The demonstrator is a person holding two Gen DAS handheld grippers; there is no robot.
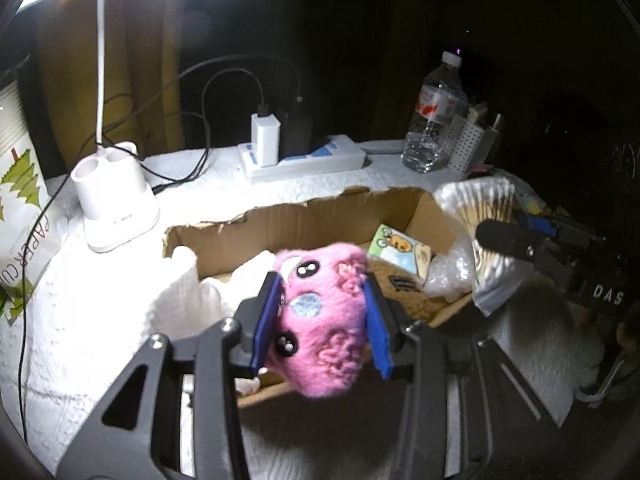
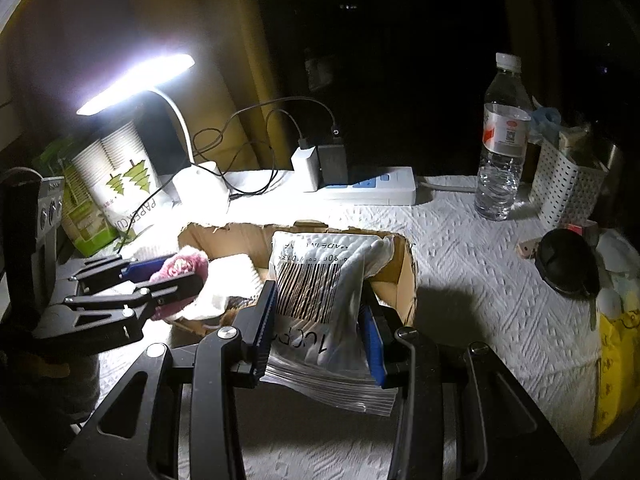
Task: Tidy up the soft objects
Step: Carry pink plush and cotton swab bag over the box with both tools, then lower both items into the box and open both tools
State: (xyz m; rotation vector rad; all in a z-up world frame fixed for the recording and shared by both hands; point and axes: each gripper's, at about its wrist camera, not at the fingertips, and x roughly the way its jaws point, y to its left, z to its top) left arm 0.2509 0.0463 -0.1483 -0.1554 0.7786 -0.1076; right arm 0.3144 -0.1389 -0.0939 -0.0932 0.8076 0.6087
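1. Visibility: background past the table edge is near black in both views; lamp [image 2: 136,82] glare blows out the paper-towel table cover [image 2: 460,248] on the left; contents of the perforated white caddy [image 2: 566,190] at far right too dim to identify; yellow package [image 2: 616,376] cut off by the right frame edge.
2. Cardboard box [image 1: 320,216]: torn, uneven rim; floor partly blocked by both held items; a cartoon-print card [image 1: 400,246] and crumpled clear plastic [image 1: 448,272] visible inside; text on the box floor unreadable.
3. Left gripper [image 1: 322,320]: blue pads clamped on either flank of the pink plush toy [image 1: 324,328]; toy held up over the near part of the box; fuzzy pink, two black bead eyes, a silver glitter patch, darker pink embroidered swirls; its underside hidden.
4. Right gripper [image 2: 320,320]: jaws pinching a zip bag [image 2: 320,292] of cotton swabs; bag upright over the box's near right corner; large barcode and upside-down print, only partly legible; zip end hangs below the jaws.
5. Other items: water bottle [image 2: 502,140] far right; power strip [image 2: 368,190] with chargers far centre; paper-cup sleeve [image 2: 120,172] far left, lettering cropped; dark round object [image 2: 566,266] on the right, identity unclear.
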